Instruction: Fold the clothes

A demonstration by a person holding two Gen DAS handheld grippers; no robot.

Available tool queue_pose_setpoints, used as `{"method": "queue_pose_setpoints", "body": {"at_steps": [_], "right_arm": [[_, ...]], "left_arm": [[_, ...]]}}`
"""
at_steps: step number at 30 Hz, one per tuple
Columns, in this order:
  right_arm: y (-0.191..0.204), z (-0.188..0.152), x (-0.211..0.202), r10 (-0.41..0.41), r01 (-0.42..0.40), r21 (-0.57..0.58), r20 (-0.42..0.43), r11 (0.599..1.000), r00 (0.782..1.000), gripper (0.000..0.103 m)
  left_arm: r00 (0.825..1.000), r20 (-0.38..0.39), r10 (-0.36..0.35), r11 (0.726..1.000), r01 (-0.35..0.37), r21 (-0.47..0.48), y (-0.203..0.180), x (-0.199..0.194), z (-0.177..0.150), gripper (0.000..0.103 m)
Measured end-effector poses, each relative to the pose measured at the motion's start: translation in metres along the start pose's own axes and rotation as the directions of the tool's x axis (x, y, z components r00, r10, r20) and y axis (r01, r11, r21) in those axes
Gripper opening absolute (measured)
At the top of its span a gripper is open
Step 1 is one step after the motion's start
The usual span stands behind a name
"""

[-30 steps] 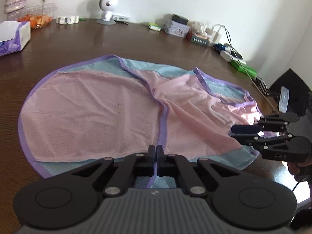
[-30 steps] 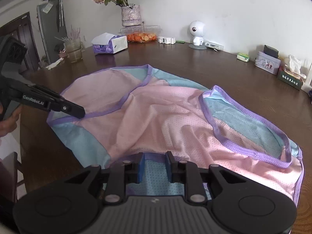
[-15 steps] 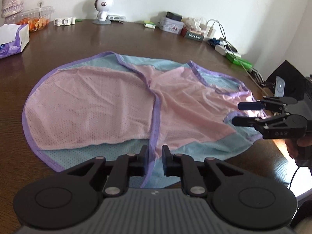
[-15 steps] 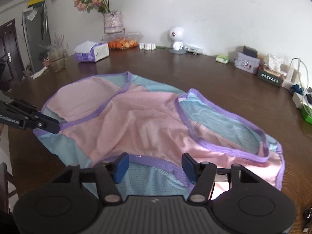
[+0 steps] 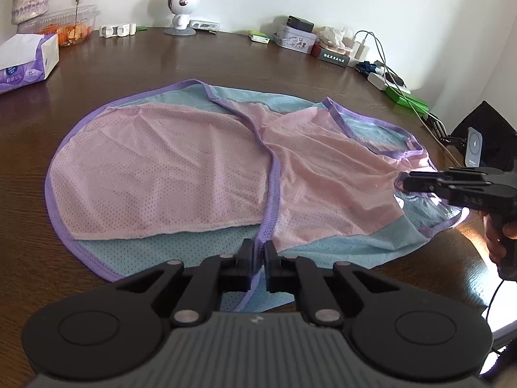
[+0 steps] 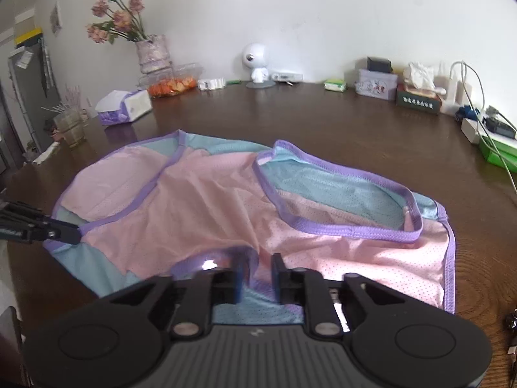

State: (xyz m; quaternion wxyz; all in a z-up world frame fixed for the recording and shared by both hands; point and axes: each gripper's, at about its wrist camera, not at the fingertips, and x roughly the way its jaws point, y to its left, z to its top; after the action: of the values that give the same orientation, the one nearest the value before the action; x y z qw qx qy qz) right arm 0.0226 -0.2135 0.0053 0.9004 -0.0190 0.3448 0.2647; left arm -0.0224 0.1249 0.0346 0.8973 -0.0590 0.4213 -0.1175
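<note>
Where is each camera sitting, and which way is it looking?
Left wrist: rides the left gripper, looking down along its fingers over the garment; the right gripper shows.
Right wrist: rides the right gripper, its jaws closing with cloth between them; the left gripper shows at the garment's edge.
Both share the garment, table and white robot figurine.

from my left camera the garment [image 5: 194,168] lies spread on the table [image 5: 226,61], my left gripper [image 5: 257,266] at its near edge, my right gripper [image 5: 407,183] at its right edge, a tissue box [image 5: 27,59] far left and a small robot figure [image 5: 182,9] behind by the wall.
</note>
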Motion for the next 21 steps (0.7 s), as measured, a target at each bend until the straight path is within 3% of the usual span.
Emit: {"method": "queue_pose_setpoints", "body": {"at_steps": [1, 3, 5, 7, 10, 11, 12, 14, 16, 17, 19, 21], "right_arm": [[0.000, -0.002, -0.007, 0.012, -0.012, 0.002, 0.022, 1.000, 1.000, 0.047], [-0.001, -0.007, -0.020, 0.010, -0.010, 0.002, 0.080, 1.000, 0.997, 0.072], [-0.003, -0.012, -0.023, -0.032, 0.033, -0.006, 0.126, 0.999, 0.992, 0.086], [-0.010, -0.013, -0.018, -0.052, 0.051, 0.017, 0.125, 0.999, 0.991, 0.088], [-0.023, -0.012, -0.007, -0.035, 0.031, 0.057, 0.068, 0.998, 0.997, 0.088], [-0.025, -0.011, -0.002, -0.032, 0.030, 0.056, 0.034, 0.998, 0.999, 0.088], [-0.026, -0.011, 0.003, -0.043, 0.043, 0.044, -0.003, 0.998, 0.999, 0.088], [-0.022, -0.009, 0.006, -0.058, 0.058, -0.012, -0.027, 0.998, 0.998, 0.090], [-0.018, -0.011, 0.009, -0.062, 0.058, -0.068, -0.057, 0.996, 0.996, 0.094], [-0.016, -0.012, 0.011, -0.066, 0.059, -0.099, -0.073, 0.993, 0.995, 0.101], [-0.010, -0.016, 0.009, -0.068, 0.055, -0.172, -0.071, 0.984, 0.995, 0.103], [-0.014, -0.013, 0.011, -0.044, 0.028, -0.169, -0.093, 0.985, 0.995, 0.103]], "left_arm": [[1.000, 0.009, 0.012, 1.000, -0.012, 0.002, -0.002, -0.001, 0.001, 0.017], [0.999, 0.039, 0.031, 0.999, -0.031, 0.003, -0.006, -0.005, 0.004, 0.034], [0.996, 0.073, 0.060, 0.998, -0.060, -0.002, -0.011, -0.007, 0.009, 0.040], [0.990, 0.107, 0.088, 0.996, -0.089, -0.003, -0.017, -0.006, 0.012, 0.044], [0.977, 0.164, 0.134, 0.990, -0.138, 0.012, -0.028, 0.000, 0.010, 0.065], [0.973, 0.171, 0.155, 0.987, -0.160, 0.019, -0.030, 0.003, 0.009, 0.077], [0.969, 0.176, 0.176, 0.983, -0.184, 0.027, -0.033, 0.006, 0.007, 0.082], [0.963, 0.167, 0.212, 0.971, -0.226, 0.074, -0.039, 0.015, 0.003, 0.084], [0.956, 0.163, 0.246, 0.956, -0.267, 0.123, -0.044, 0.025, -0.001, 0.095], [0.949, 0.166, 0.267, 0.947, -0.290, 0.136, -0.046, 0.029, -0.004, 0.103], [0.946, 0.179, 0.269, 0.945, -0.295, 0.141, -0.046, 0.034, -0.008, 0.103], [0.949, 0.192, 0.249, 0.953, -0.276, 0.127, -0.044, 0.036, -0.009, 0.103]]}}
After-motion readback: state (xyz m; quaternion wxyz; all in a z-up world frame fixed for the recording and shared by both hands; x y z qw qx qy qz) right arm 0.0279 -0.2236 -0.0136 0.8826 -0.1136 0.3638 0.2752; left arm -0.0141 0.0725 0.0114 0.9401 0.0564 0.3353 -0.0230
